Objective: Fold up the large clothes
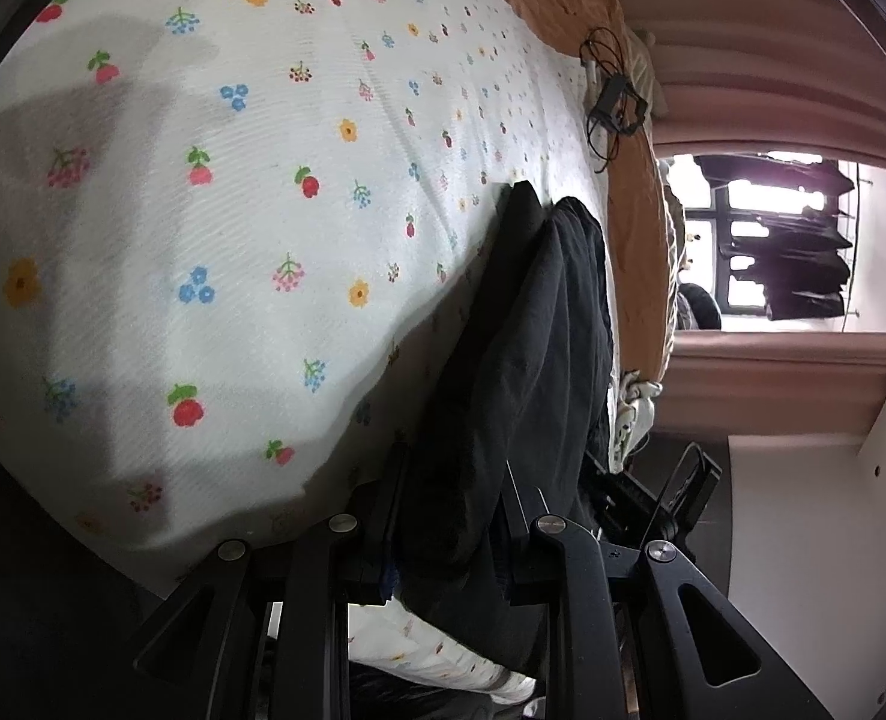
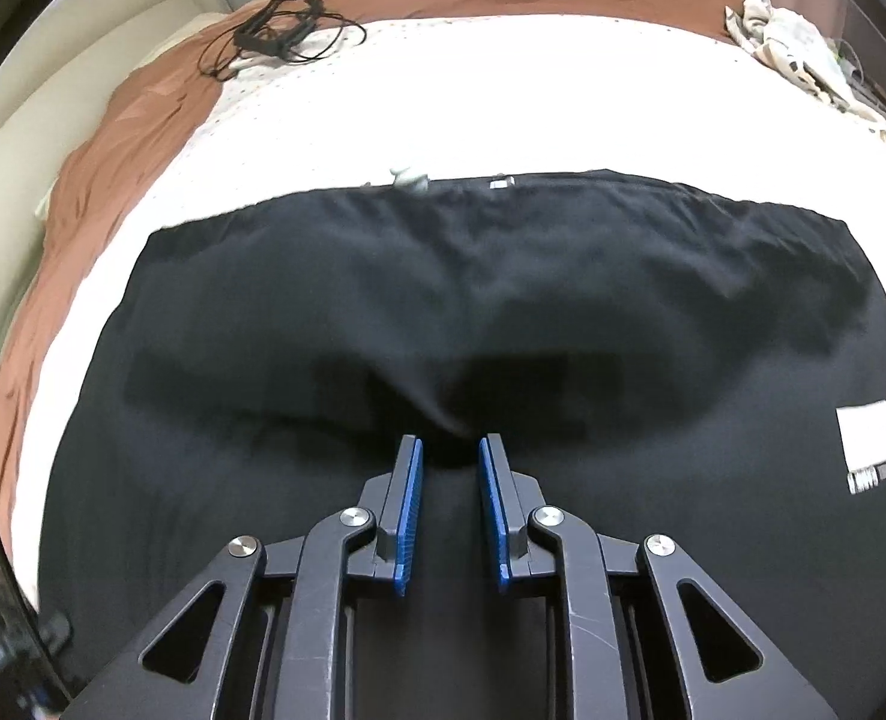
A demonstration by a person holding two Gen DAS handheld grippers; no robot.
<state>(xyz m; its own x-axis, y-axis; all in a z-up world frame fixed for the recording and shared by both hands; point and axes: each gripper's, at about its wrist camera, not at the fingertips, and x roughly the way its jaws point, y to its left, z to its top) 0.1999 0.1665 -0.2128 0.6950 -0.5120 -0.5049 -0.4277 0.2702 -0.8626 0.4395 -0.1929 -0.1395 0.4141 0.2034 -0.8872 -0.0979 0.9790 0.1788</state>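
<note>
Left wrist view: left hand-held gripper [image 1: 449, 516] clenched on black garment [image 1: 521, 324] lifted off the bed [image 1: 215, 192] — right hand-held gripper [image 2: 450, 450] released above it, mid-frame; grasp matching edge, carry level.

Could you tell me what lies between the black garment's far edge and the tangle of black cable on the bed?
In the right wrist view, only bare white bedspread lies between the black garment and the black cable.
</note>
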